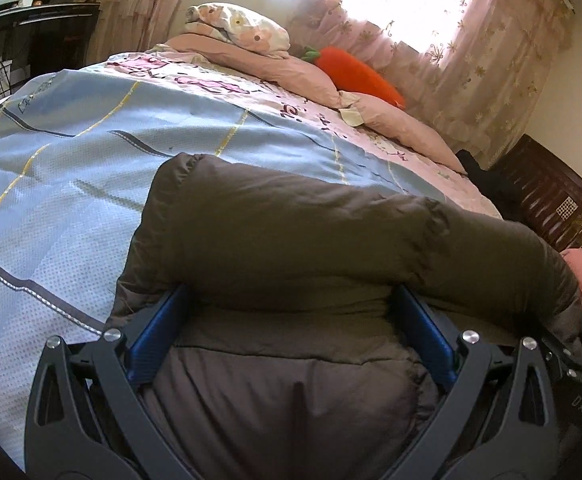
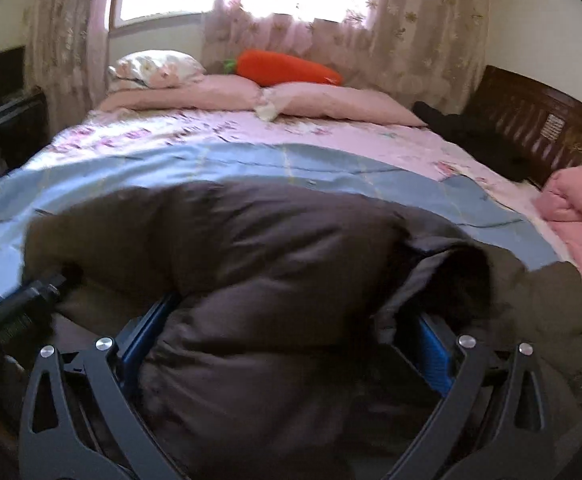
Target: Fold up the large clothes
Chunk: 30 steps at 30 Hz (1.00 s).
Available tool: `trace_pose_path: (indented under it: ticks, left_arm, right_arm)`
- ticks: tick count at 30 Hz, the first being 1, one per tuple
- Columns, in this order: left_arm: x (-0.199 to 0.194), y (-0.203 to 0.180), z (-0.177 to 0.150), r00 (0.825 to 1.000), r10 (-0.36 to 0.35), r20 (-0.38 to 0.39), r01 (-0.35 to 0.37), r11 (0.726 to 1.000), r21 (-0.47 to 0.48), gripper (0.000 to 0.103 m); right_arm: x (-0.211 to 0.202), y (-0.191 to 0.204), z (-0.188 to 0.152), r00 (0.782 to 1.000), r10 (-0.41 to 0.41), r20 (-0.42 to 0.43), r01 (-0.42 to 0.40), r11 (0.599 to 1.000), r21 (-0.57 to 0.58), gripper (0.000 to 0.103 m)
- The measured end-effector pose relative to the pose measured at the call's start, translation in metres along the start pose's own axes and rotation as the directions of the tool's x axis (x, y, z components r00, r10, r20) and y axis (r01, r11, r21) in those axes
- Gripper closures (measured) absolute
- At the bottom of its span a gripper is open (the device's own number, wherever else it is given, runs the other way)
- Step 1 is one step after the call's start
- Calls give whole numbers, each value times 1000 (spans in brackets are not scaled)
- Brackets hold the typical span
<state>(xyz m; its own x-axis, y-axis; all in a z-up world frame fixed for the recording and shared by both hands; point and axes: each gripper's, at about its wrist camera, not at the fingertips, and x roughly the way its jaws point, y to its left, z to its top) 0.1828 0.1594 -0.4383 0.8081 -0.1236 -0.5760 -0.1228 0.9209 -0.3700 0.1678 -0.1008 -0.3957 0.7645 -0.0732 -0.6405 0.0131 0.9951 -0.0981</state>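
Jacket: dark brown padded jacket (image 1: 291,240) bunched on near edge of bed (image 1: 51,184), over blue sheet.
Left gripper (image 1: 291,320): spread wide, jacket bulging between blue pads.
Right gripper (image 2: 291,328): likewise wide apart, fabric heaped between fingers.

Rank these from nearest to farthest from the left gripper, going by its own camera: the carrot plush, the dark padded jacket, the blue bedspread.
1. Dark padded jacket: bunched between the left gripper fingers.
2. Blue bedspread: beyond the jacket, spreading left.
3. Carrot plush: far end, by the curtain.
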Motion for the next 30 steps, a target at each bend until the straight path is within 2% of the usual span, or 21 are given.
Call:
trace_pose_path:
  ticks: [3,5,8,10,11,13,14,16,18,19,21,23,24,26,27,28,30]
  left_arm:
    - [2,-5,0,1000,10,-7,-10,1000,18,2]
    - [3,-5,0,1000,9,-10,-9,1000,23,2]
    - [4,-5,0,1000,15,-13,-15,1000,22,2]
    - [5,-5,1,1000,21,-17,-21,1000,18,2]
    - [5,-5,1,999,27,-19,-26,999,18,2]
    - [6,-6,1,999,36,-22,-36,999,22,2]
    - [7,-5,1,999,38,-23,-37,999,24,2]
    - [7,-5,1,999,37,-21,-37,999,23,2]
    - [7,-5,1,999,33,-19,-33,999,20,2]
    - [7,-4,1,999,32,-18,-31,999,19,2]
    - [8,-4,1,999,33,-18,-33,999,19,2]
    - [8,-4,1,999,34,-18,-33,999,20,2]
    - [8,-4,1,999,33,-17,-32,999,19,2]
    - [8,-4,1,999,32,-17,-32,999,19,2]
    - [8,-4,1,999,33,-17,-33,999,19,2]
    - [8,-4,1,999,34,-18,-33,999,20,2]
    - [8,-4,1,999,33,-18,-32,999,19,2]
  right_arm:
    - [1,-53,-5,997,-33,-69,46,979,200,1]
    - [1,-72,-12,994,-56,-94,78,966,247,1]
    - [6,-87,-18,991,51,-121,-15,959,282,1]
    - [2,-99,-11,983,118,-140,-72,951,299,1]
    - [-6,-118,-5,978,158,-134,-105,936,335,1]
    - [-34,-155,2,992,118,-52,-88,916,391,1]
    - [-50,-192,7,998,63,2,-58,900,432,1]
    - [-65,-249,8,1000,6,24,-17,864,503,1]
    - [-69,-327,-6,1000,-23,11,11,775,632,1]
    - [-71,-364,-18,1000,-20,-8,20,710,704,1]
    - [-73,-432,-46,999,24,-38,19,532,846,1]
    - [-78,-470,-71,999,41,-4,-13,394,919,1]
    - [-82,-490,-87,1000,13,12,-16,316,949,1]
    - [-80,-513,-115,1000,-19,6,-2,218,976,1]
    - [-74,-519,-124,1000,-17,-5,9,194,981,1]
    - [-65,-525,-137,999,-7,-32,32,159,987,1]
    - [-39,-533,-162,998,42,-52,50,65,997,1]
